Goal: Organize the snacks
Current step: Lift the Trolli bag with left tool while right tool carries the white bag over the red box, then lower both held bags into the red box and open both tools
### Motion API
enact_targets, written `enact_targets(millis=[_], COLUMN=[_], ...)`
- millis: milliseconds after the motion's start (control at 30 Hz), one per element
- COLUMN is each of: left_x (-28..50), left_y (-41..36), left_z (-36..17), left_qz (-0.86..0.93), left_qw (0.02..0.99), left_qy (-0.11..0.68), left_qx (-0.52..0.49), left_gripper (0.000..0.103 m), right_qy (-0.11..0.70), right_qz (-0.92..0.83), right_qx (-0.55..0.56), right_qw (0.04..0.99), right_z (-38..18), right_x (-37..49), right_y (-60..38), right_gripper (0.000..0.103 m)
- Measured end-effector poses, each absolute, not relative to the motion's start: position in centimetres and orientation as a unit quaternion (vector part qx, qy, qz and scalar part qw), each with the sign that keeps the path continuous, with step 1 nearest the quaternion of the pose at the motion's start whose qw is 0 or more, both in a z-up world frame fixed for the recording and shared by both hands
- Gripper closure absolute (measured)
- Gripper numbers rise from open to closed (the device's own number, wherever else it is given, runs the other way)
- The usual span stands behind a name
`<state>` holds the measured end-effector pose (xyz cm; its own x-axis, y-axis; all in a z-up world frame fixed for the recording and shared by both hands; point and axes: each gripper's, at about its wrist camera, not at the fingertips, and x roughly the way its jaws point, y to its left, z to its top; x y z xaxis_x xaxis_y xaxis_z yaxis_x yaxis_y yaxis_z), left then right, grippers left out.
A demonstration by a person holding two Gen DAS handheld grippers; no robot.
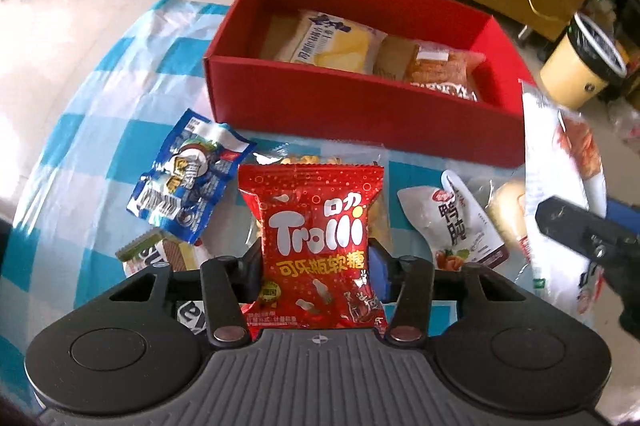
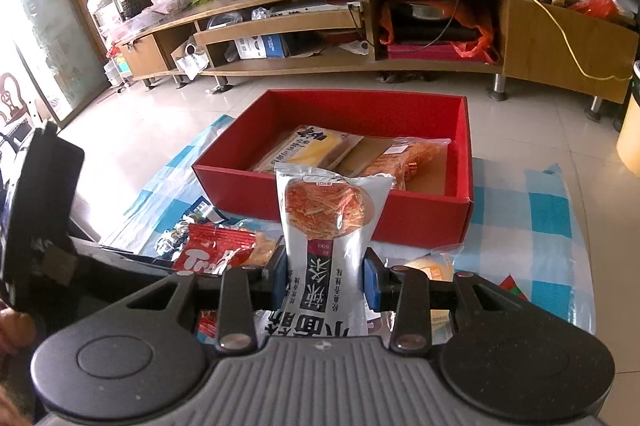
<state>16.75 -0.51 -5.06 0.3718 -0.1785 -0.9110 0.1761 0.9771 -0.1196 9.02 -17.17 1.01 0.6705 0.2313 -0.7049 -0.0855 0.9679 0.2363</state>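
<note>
Red cardboard makes the open box [image 1: 360, 106], which sits on a blue-and-white checked cloth [image 1: 100, 130] spread over the tiled floor. Inside the box lie a yellow-and-white bread packet [image 1: 332, 40] and, to its right, a clear pack of orange strips [image 1: 440, 66]. In front of the box's near wall the left gripper [image 1: 318, 266] pinches a red Trolli gummy bag [image 1: 316, 242] between its pads, the bag standing upright above the loose snacks. Left of that bag, further from the box, lies a crumpled blue wrapper [image 1: 188, 178], with a wafer packet [image 1: 160, 254] just below it. Right of the bag, near the box's front corner, rests a white pouch with dark lettering [image 1: 460, 226]. The right gripper [image 2: 326, 276] is clamped on a silver-white noodle snack bag [image 2: 328, 226], held upright in front of the box's near wall, its top edge overlapping the wall in the right wrist view. Behind the box stands a low wooden TV cabinet [image 2: 360, 18].
</note>
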Motion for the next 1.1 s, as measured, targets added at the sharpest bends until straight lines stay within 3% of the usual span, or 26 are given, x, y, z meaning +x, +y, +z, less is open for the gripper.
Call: enact_targets(millis=[600,1100], left_x=[18.0,24.8], left_y=[-1.6,-4.6], left_z=[0.9,-0.2], left_qz=[-0.123,-0.099], left_qw=[0.874,0.89], left_qy=[0.47,0.444], left_qx=[-0.022,0.021], left_gripper=[0.046,0.045], right_qy=[0.368,0.351], right_qz=[0.074,0.055], right_qx=[0.105,0.139], right_qw=[0.921,0.924], right_z=[2.5,1.9], right_x=[11.4,19.6], right_y=[-17.9,-20.0], right_gripper=[0.068,0.068])
